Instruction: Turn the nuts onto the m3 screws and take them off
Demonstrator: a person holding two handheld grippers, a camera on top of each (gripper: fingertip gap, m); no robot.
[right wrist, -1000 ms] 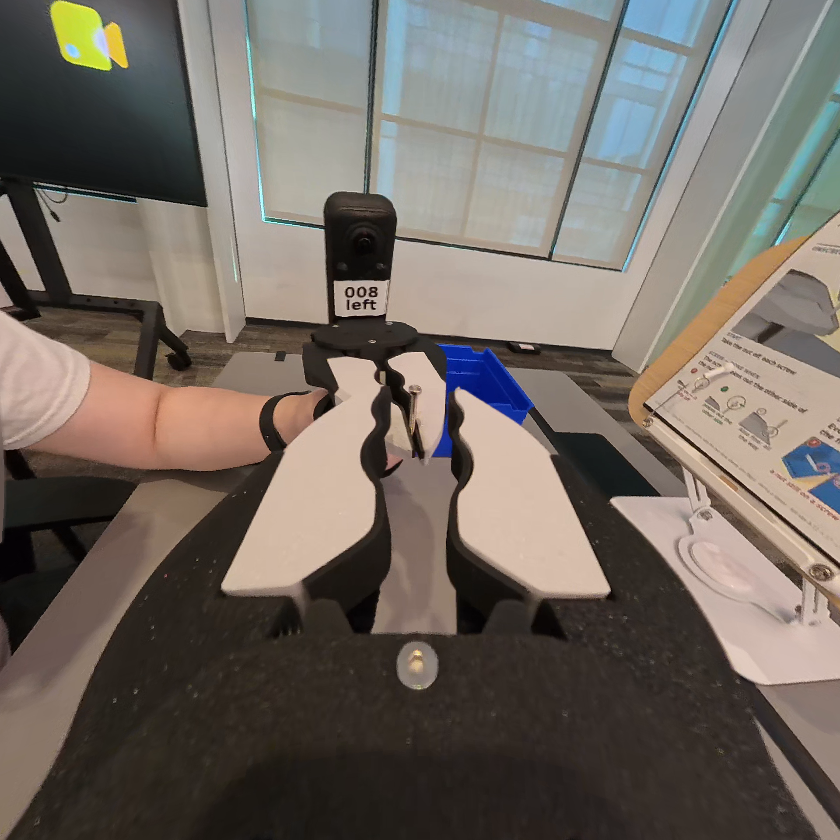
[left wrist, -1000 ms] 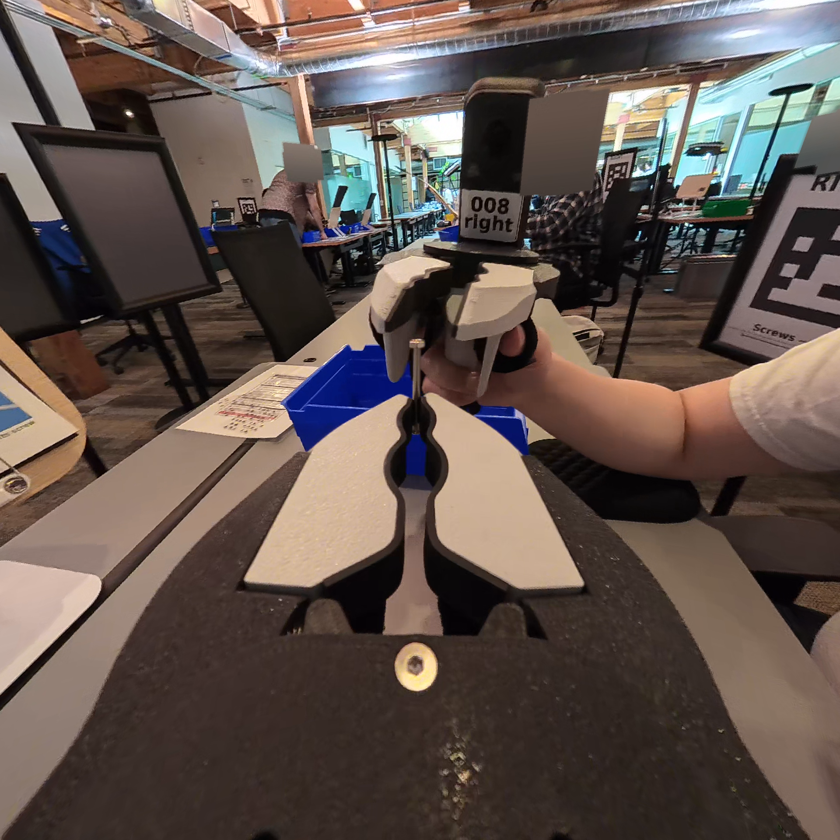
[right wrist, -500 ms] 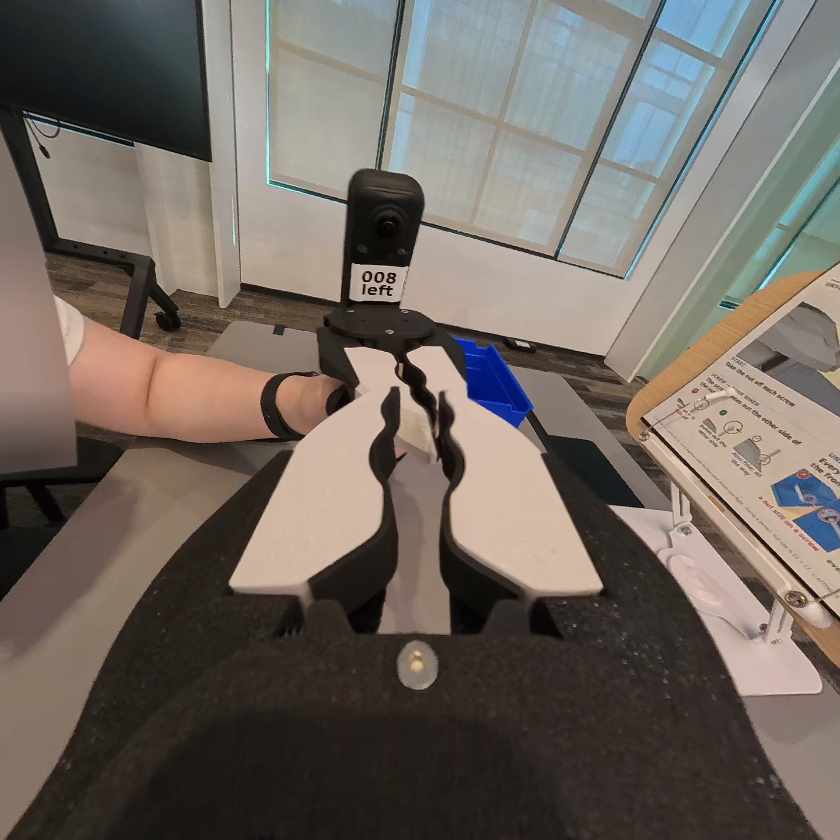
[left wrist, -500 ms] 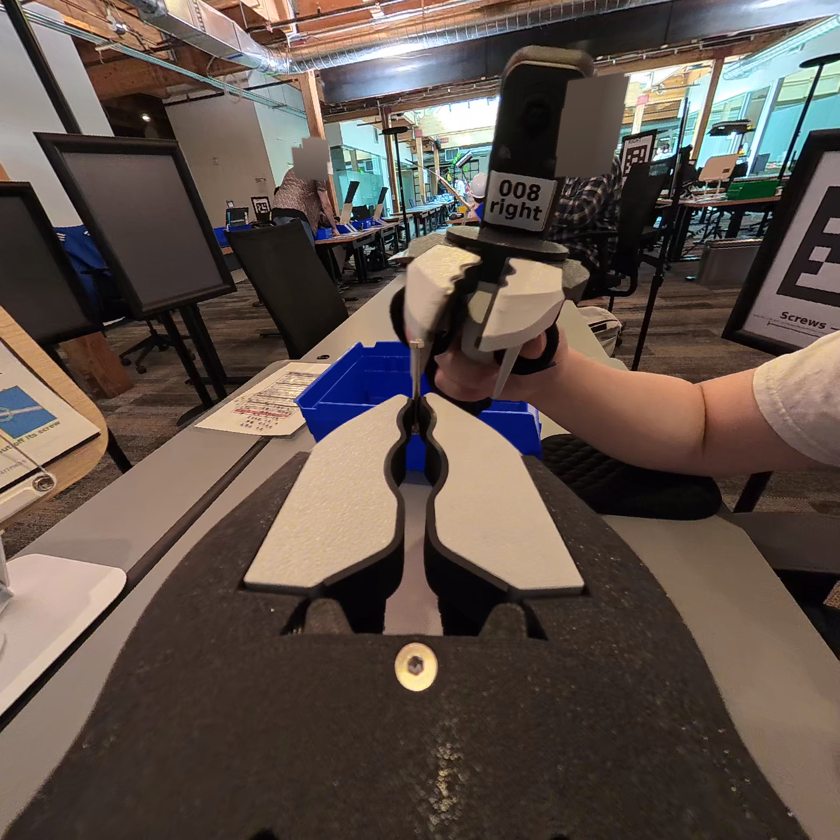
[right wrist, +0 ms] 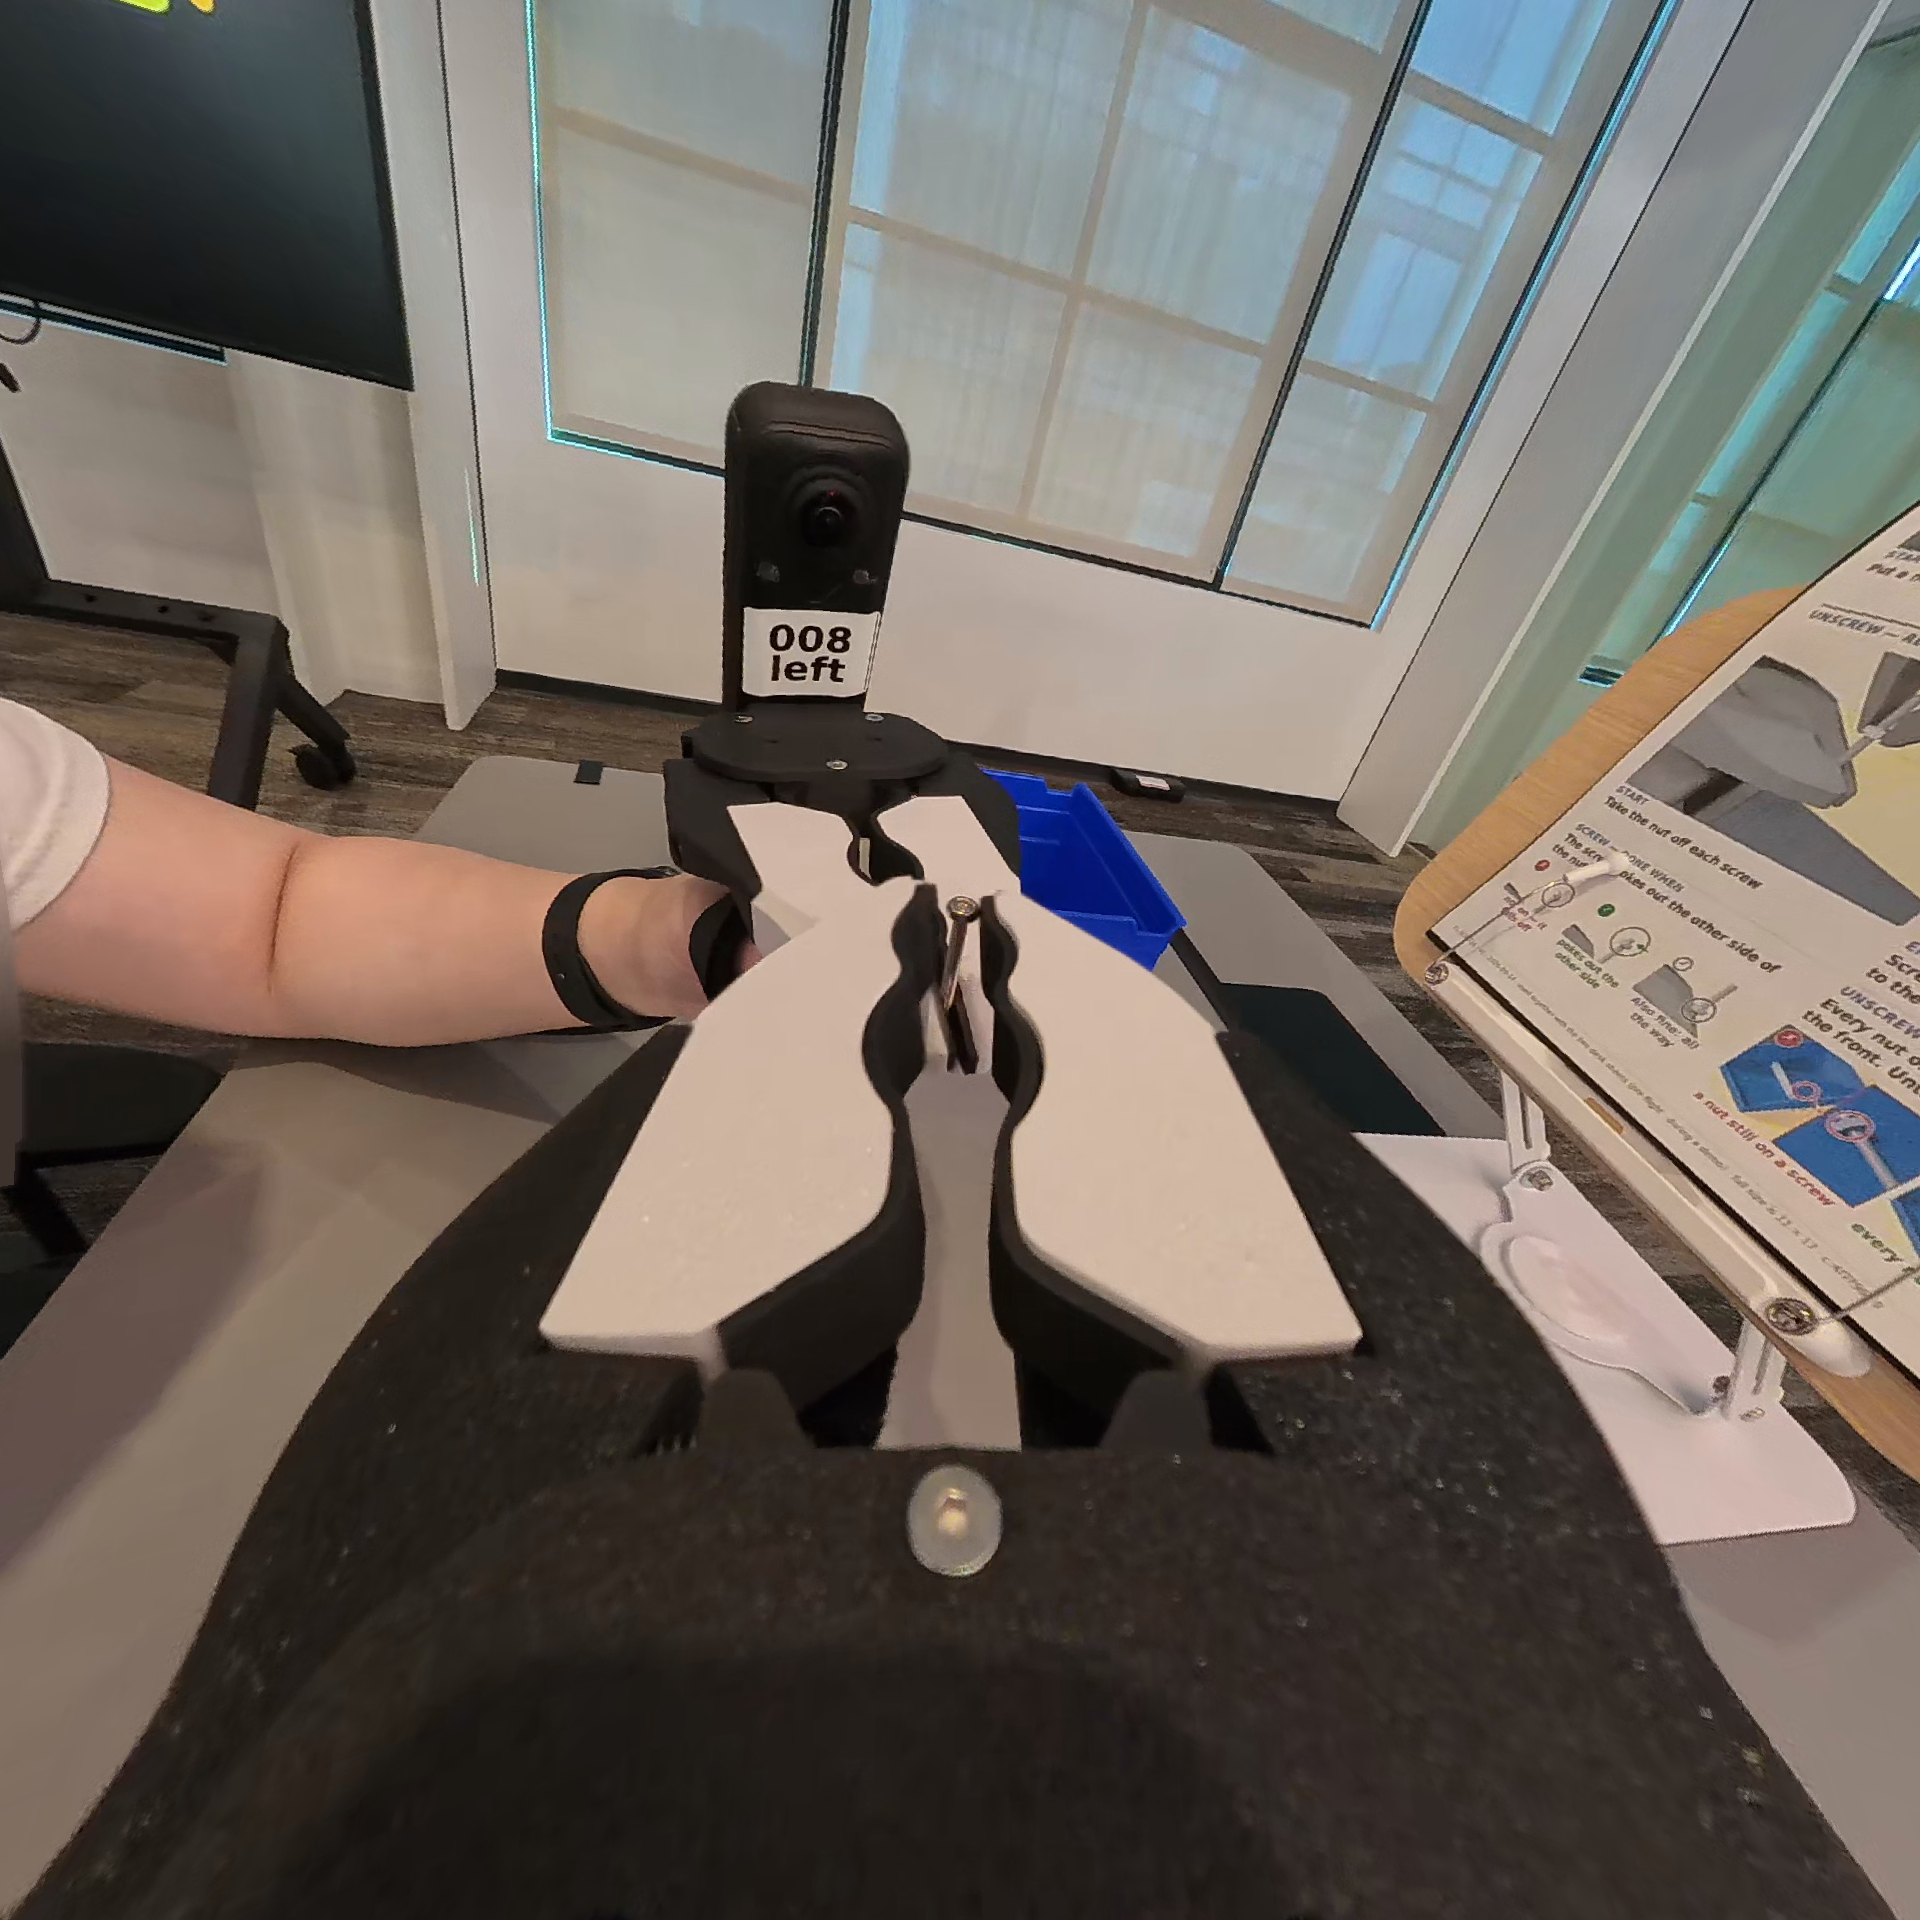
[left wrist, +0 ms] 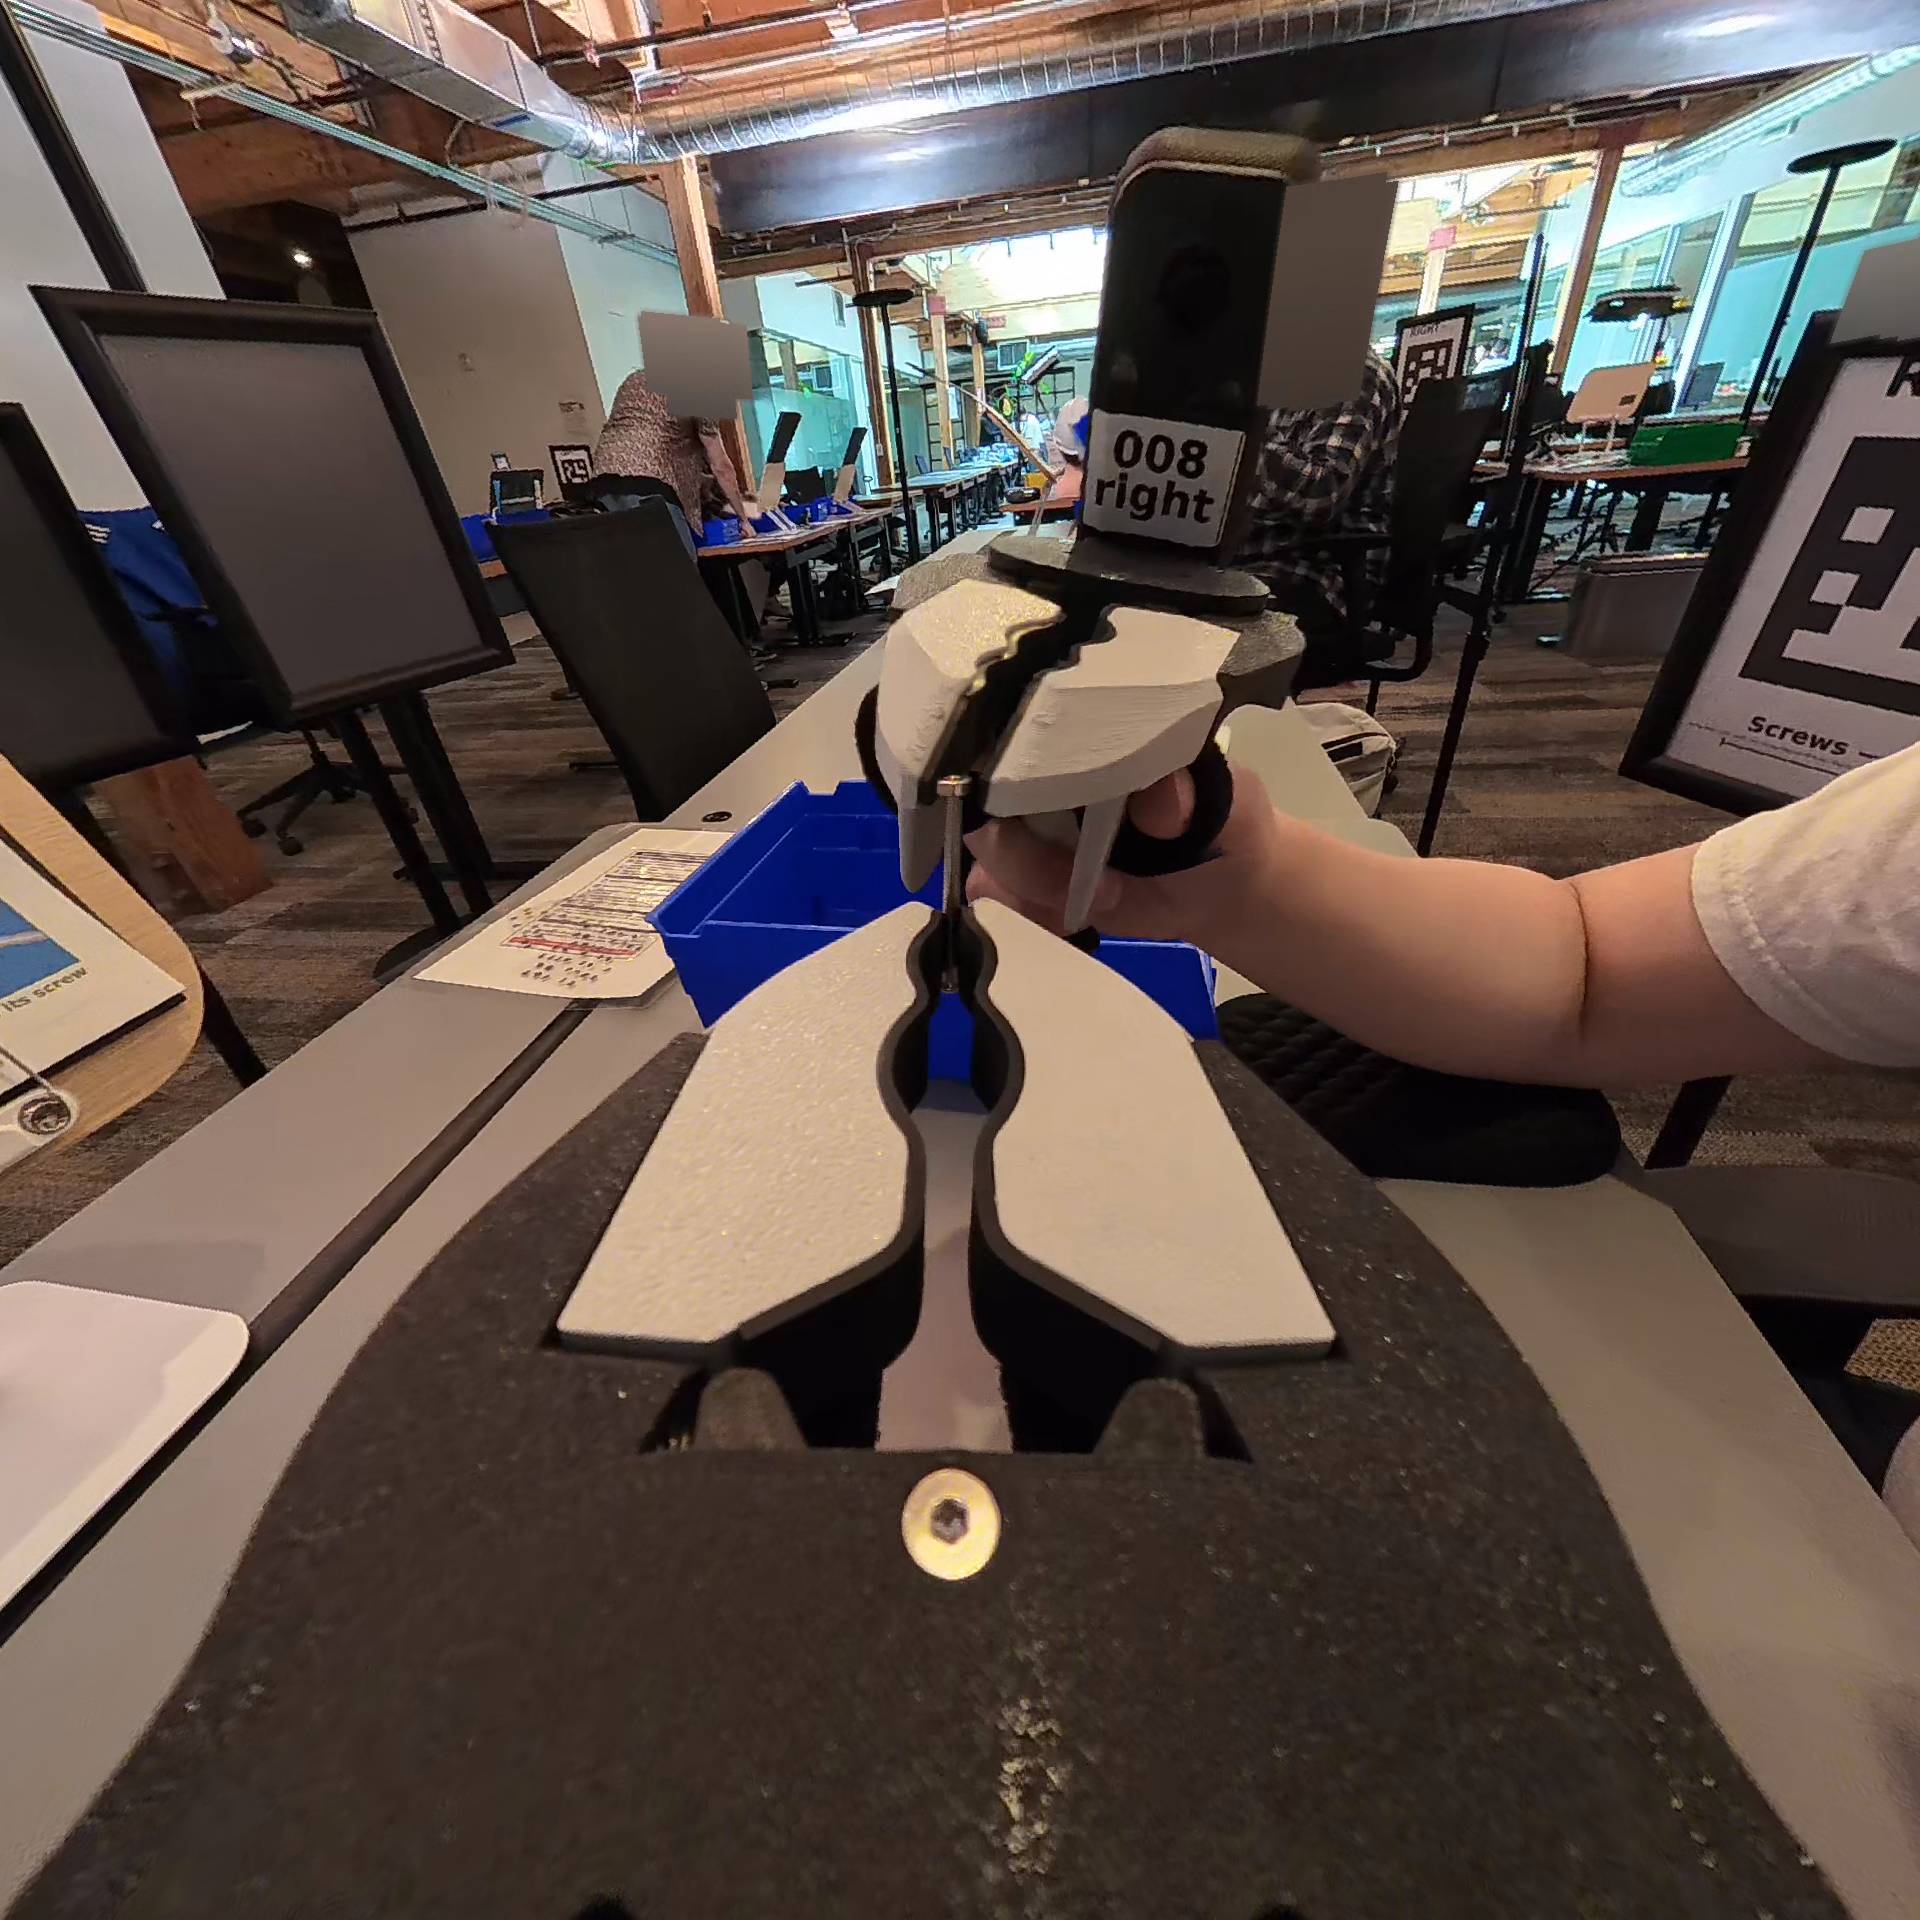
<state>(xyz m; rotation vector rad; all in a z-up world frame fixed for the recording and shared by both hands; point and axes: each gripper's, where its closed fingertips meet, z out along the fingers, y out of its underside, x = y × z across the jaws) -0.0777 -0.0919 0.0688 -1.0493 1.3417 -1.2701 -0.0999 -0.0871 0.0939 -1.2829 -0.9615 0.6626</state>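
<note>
A thin metal screw (left wrist: pixel 951 862) stands upright above the table. My left gripper (left wrist: pixel 951 920) is shut on its lower shank. My right gripper (right wrist: pixel 956 906) faces the left one, and its pads press in on the screw's top end (right wrist: pixel 963 909). In the left wrist view the right gripper (left wrist: pixel 971 810) hangs over the screw head. In the right wrist view the left gripper (right wrist: pixel 951 1044) shows between my right fingers. I cannot make out a nut on the screw.
A blue bin (left wrist: pixel 790 894) stands on the grey table (left wrist: pixel 312 1122) behind the grippers, and also shows in the right wrist view (right wrist: pixel 1081 873). An instruction board on a white stand (right wrist: pixel 1714 987) is at one side. A printed sheet (left wrist: pixel 582 914) and a black mat (left wrist: pixel 1403 1101) lie nearby. The grippers are tip to tip, or close to it.
My right gripper's jaws were clearly apart around the screw and have narrowed onto its top end. My left gripper has kept its hold on the screw.
</note>
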